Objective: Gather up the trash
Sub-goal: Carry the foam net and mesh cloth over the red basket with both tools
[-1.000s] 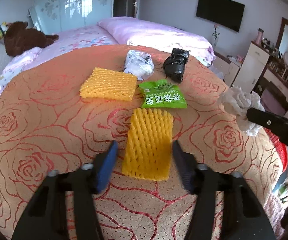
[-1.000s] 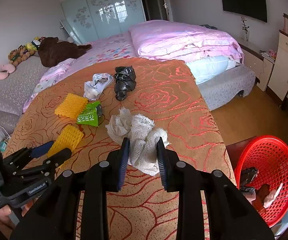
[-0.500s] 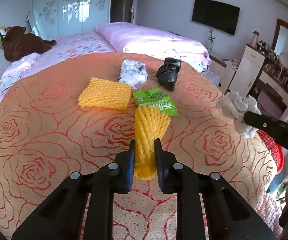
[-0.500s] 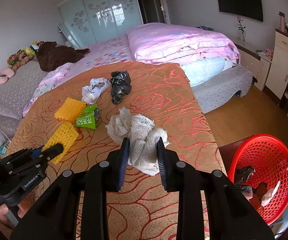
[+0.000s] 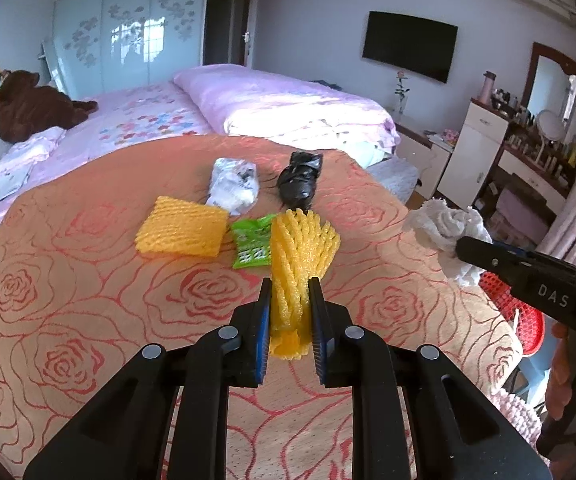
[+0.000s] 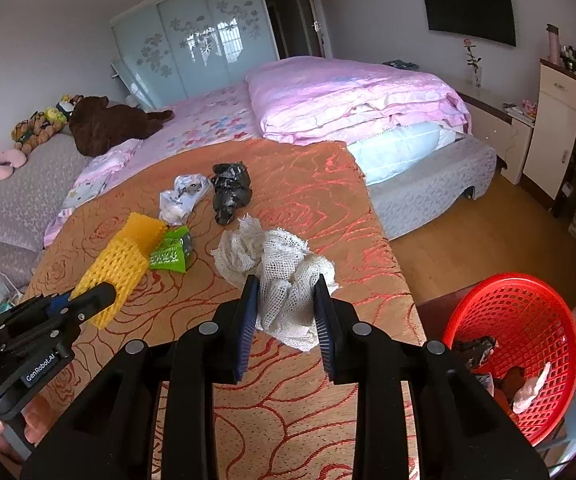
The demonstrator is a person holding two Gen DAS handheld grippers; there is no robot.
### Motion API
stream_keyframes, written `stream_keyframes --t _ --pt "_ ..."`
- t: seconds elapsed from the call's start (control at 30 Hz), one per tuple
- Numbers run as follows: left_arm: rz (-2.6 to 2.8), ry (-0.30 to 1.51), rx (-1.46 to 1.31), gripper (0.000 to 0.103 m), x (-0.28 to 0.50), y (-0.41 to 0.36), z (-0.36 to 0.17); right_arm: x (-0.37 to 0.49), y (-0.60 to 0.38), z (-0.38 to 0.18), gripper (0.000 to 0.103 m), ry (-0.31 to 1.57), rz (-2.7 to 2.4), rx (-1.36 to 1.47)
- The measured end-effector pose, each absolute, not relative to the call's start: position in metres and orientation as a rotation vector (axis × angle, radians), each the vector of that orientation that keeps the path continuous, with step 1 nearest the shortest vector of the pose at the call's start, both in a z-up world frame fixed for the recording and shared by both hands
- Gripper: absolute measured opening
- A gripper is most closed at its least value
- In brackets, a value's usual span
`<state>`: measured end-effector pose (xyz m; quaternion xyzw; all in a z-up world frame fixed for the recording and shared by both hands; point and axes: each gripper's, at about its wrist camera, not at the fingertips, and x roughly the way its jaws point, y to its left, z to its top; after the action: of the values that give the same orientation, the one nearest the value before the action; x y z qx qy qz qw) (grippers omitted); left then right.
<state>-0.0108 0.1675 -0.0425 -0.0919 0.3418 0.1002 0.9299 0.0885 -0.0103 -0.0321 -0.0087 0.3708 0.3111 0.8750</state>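
My left gripper point(image 5: 289, 300) is shut on a yellow foam net sleeve point(image 5: 297, 256) and holds it above the orange rose-pattern cloth point(image 5: 88, 280); it also shows in the right wrist view point(image 6: 114, 266). My right gripper point(image 6: 286, 300) is shut on a white mesh rag point(image 6: 284, 272), lifted over the cloth; the rag shows at the right in the left wrist view point(image 5: 443, 226). On the cloth lie a second yellow foam net point(image 5: 182, 232), a green snack wrapper point(image 5: 252, 246), a white crumpled bag point(image 5: 234, 186) and a black bag point(image 5: 299, 180).
A red plastic basket point(image 6: 515, 360) with some trash in it stands on the floor at the right of the cloth-covered surface. A pink bed point(image 6: 327, 100) lies behind. A dresser point(image 5: 527, 152) stands at the far right.
My left gripper closed on the yellow foam net sleeve and lifted it off the cloth. My right gripper still holds the white rag and has shifted only slightly.
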Motion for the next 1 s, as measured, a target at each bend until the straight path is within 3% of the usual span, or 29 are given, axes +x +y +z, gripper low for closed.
stream_keyframes --t 1.0 --pt "0.066 0.665 -0.115 0.017 0.041 0.104 -0.013 0.101 -0.087 0.006 0.027 0.697 0.473 -0.039"
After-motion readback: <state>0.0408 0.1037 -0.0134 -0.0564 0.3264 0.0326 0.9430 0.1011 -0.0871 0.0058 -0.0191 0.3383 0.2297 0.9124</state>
